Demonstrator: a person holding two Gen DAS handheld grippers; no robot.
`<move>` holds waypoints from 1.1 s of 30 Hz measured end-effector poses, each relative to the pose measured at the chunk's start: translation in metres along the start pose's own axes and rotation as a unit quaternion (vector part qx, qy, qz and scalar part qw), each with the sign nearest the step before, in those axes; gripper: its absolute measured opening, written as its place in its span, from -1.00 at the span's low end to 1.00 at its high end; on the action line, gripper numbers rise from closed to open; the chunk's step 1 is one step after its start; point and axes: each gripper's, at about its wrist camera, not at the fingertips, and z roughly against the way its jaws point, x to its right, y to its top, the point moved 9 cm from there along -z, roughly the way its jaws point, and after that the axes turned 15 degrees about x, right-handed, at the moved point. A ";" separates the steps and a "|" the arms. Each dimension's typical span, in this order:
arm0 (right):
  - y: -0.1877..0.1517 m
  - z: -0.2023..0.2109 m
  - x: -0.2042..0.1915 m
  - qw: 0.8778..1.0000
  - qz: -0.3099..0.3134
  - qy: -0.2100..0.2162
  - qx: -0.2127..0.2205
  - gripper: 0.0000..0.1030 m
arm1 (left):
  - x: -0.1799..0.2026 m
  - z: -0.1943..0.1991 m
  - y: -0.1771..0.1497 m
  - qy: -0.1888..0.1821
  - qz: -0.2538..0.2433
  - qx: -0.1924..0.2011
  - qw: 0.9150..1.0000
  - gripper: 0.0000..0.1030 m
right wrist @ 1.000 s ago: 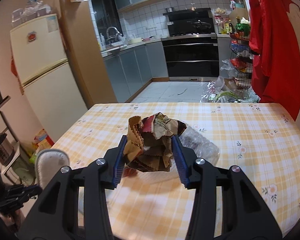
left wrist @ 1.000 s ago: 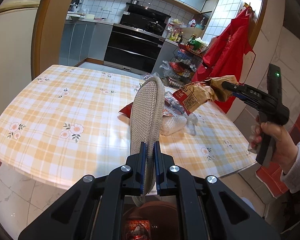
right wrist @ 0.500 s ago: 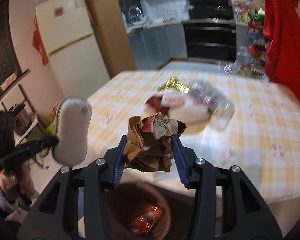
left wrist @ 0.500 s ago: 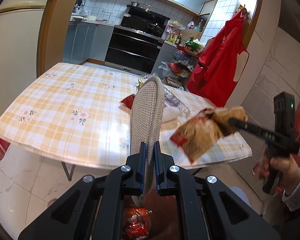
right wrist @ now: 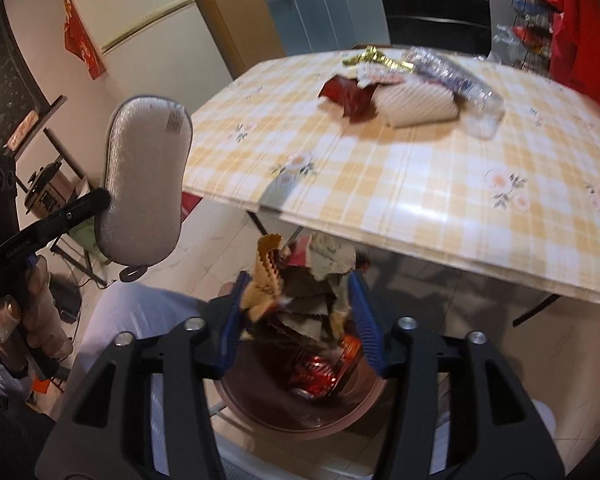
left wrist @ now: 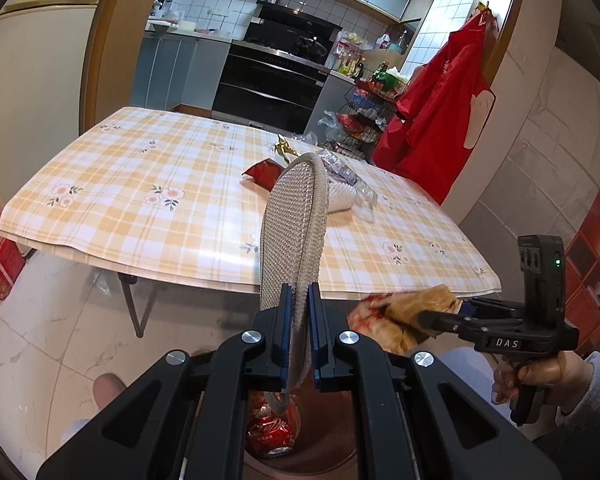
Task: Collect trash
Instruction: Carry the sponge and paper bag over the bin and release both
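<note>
My left gripper [left wrist: 299,316] is shut on a grey mesh insole [left wrist: 294,236], held upright over the brown trash bin [left wrist: 332,440]; the insole also shows in the right wrist view [right wrist: 144,184]. My right gripper [right wrist: 296,312] holds a crumpled brown snack wrapper [right wrist: 300,280] between its jaws, right above the bin [right wrist: 300,412]. The wrapper shows in the left wrist view [left wrist: 404,316]. A crushed red can [left wrist: 270,434] lies in the bin. More trash lies on the checked table [right wrist: 420,168]: a red wrapper [right wrist: 350,94], a white wrapper [right wrist: 416,106], a clear plastic bottle [right wrist: 456,76], gold foil [right wrist: 374,58].
The table edge [left wrist: 220,276] hangs just beyond the bin. A fridge [right wrist: 140,36] stands at the left, a red apron [left wrist: 440,120] hangs at the right by a wire rack [left wrist: 364,116]. Kitchen counters and an oven [left wrist: 272,84] are behind.
Both grippers have dropped from table height and pulled back past the table edge to above the bin. The right gripper's jaws look slightly wider around the wrapper.
</note>
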 end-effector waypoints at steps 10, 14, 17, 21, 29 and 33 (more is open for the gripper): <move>0.026 0.011 0.016 0.998 -0.023 -0.020 0.054 0.89 | 0.004 -0.010 -0.015 -0.006 -0.004 -0.021 1.000 -0.84; 0.042 0.021 0.031 0.995 -0.026 -0.047 0.087 0.89 | 0.005 -0.014 -0.022 -0.008 -0.005 -0.031 0.999 -0.84; 0.055 0.028 0.046 0.990 -0.034 -0.078 0.109 0.89 | 0.007 -0.017 -0.028 -0.009 -0.008 -0.040 0.999 -0.84; 0.067 0.035 0.061 0.985 -0.041 -0.106 0.130 0.89 | 0.010 -0.022 -0.036 -0.012 -0.011 -0.051 0.999 -0.84; 0.074 0.041 0.079 0.982 -0.044 -0.116 0.143 0.89 | 0.016 -0.029 -0.049 -0.020 -0.017 -0.072 0.997 -0.84; 0.073 0.042 0.082 0.982 -0.035 -0.117 0.141 0.89 | 0.018 -0.031 -0.057 -0.021 -0.020 -0.082 0.996 -0.83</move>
